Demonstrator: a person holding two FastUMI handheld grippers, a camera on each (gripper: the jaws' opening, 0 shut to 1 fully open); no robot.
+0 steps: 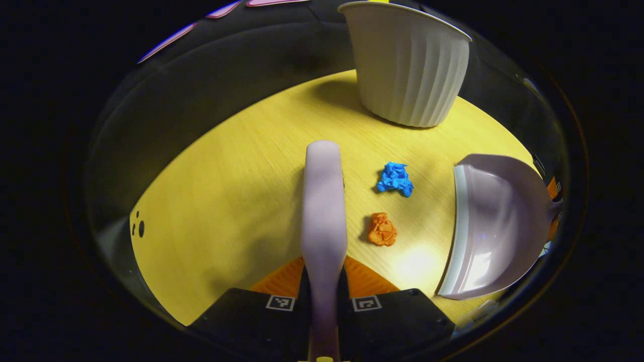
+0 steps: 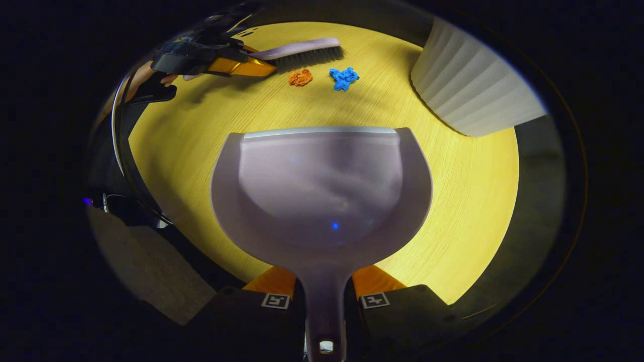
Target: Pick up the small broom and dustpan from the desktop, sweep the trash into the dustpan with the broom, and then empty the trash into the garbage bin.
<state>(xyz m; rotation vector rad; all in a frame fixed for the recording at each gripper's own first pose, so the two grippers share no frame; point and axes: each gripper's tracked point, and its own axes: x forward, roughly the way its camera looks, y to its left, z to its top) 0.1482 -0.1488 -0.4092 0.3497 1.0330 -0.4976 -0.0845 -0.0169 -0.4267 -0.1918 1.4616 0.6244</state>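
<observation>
In the left gripper view my left gripper [image 1: 323, 286] is shut on the handle of a pale lilac broom [image 1: 323, 211], which points forward over the yellow desktop [image 1: 226, 191]. Just right of the broom lie an orange paper wad [image 1: 382, 230] and a blue paper wad [image 1: 395, 178]. Beyond them the lilac dustpan [image 1: 495, 226] faces the trash. In the right gripper view my right gripper [image 2: 324, 294] is shut on the dustpan [image 2: 322, 186] handle. Far ahead lie the orange wad [image 2: 300, 77], the blue wad [image 2: 344, 77] and the broom [image 2: 304, 50] with dark bristles, held by the left gripper [image 2: 221, 60].
A white ribbed garbage bin [image 1: 410, 65] stands on the desktop at the far side, also at the upper right as the bin [image 2: 473, 95] in the right gripper view. A hand [image 2: 151, 80] holds the left gripper. The desktop's curved edge drops to dark floor.
</observation>
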